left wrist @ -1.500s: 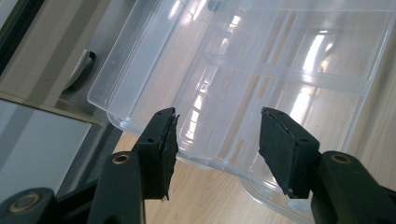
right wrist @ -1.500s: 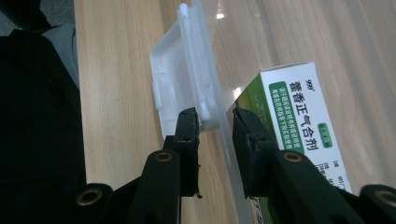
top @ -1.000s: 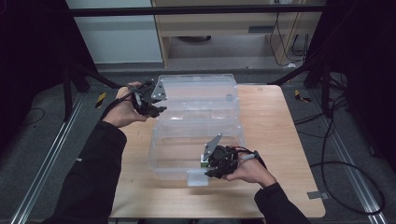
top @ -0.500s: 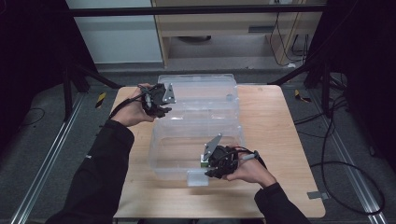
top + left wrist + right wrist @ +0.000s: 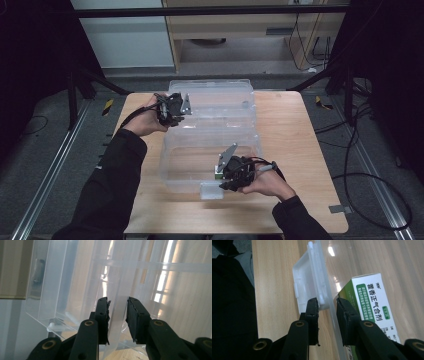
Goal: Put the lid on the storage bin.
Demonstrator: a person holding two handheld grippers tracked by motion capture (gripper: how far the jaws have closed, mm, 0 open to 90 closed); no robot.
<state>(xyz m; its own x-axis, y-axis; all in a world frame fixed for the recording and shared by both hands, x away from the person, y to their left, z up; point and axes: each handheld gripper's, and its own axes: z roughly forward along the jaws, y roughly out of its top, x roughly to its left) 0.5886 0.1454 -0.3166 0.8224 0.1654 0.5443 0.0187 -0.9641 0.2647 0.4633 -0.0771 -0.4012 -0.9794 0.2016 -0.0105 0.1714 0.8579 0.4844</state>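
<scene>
A clear plastic storage box [image 5: 200,160] stands on the wooden table [image 5: 295,135], its clear lid [image 5: 220,97] open behind it. My left gripper [image 5: 178,111] is at the lid's left edge. In the left gripper view its jaws [image 5: 117,301] have just been closing, and the lid's clear rim [image 5: 120,280] fills the gap between the pads. My right gripper [image 5: 221,176] is shut on the box's front wall beside the white latch [image 5: 312,277]. A green and white medicine carton [image 5: 369,305] lies inside, against that wall.
Bare wood lies to the right of the box and along the table's front edge [image 5: 240,225]. Dark stands and cables [image 5: 370,175] sit on the floor on both sides. A cabinet [image 5: 240,35] stands beyond the table.
My left hand has moved right and slightly down from the table's far left corner, and its jaws have closed onto the lid's left edge. The right hand and the box have stayed put.
</scene>
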